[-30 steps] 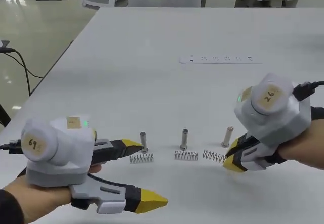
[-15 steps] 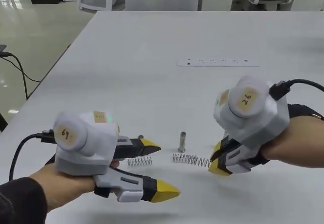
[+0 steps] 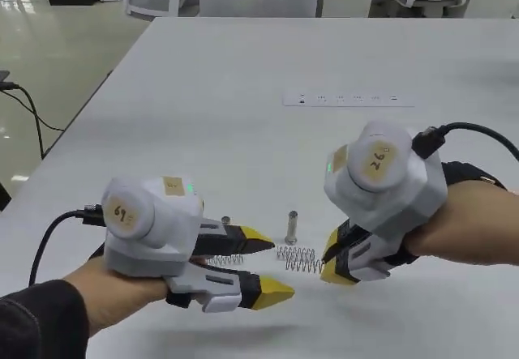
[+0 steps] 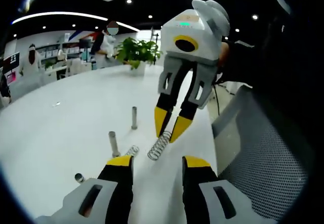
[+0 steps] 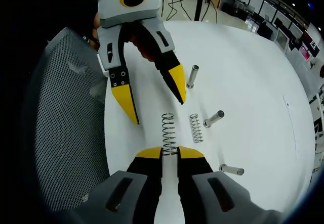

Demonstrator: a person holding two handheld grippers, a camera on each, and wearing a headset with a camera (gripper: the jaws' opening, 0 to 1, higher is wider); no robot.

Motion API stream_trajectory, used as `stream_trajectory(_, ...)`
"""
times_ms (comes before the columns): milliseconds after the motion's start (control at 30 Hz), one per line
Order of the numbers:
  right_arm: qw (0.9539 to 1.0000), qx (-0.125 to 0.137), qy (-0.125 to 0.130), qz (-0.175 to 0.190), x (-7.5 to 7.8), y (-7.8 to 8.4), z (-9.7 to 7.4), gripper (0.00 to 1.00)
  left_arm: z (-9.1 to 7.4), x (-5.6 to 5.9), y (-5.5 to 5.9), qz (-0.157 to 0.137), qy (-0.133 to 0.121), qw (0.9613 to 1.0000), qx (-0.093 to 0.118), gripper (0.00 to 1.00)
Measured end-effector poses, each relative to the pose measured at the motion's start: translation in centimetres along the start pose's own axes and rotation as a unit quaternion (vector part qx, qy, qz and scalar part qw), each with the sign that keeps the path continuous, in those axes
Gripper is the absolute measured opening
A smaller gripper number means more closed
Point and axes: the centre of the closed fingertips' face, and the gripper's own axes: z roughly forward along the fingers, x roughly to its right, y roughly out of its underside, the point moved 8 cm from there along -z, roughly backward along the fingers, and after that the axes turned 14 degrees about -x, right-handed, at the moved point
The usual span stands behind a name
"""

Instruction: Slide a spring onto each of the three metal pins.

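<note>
Three short metal pins stand in a row on the white table; the right gripper view shows them: [image 5: 193, 76], [image 5: 213, 119], [image 5: 231, 170]. My right gripper [image 5: 169, 153] is shut on the near end of a spring [image 5: 168, 128] that lies flat on the table. A second spring [image 5: 196, 128] lies beside the middle pin [image 3: 291, 226]. In the head view a third spring [image 3: 227, 259] peeks out behind my left gripper [image 3: 272, 263]. The left gripper [image 4: 157, 162] is open and holds nothing, its tips pointing at the right gripper [image 4: 169, 127] and the held spring [image 4: 159, 145].
A white power strip [image 3: 347, 99] lies further back on the table [image 3: 243, 116]. Chairs stand beyond the far edge. A black cable [image 3: 466, 132] runs from the right gripper. The front table edge is close under both hands.
Both grippers have moved in toward the middle pin. The right gripper has come left with the spring in its jaws, and the rightmost pin is now hidden behind it.
</note>
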Motion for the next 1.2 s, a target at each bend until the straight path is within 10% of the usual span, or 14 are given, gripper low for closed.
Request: stream_trajectory(1200, 0.9985, 0.011, -0.025, -0.048, -1.2, -0.6, -0.3, 0.08, 1.0, 1.4, 0.4, 0.092, 0.012, 0.9953, -0.027, 0.02)
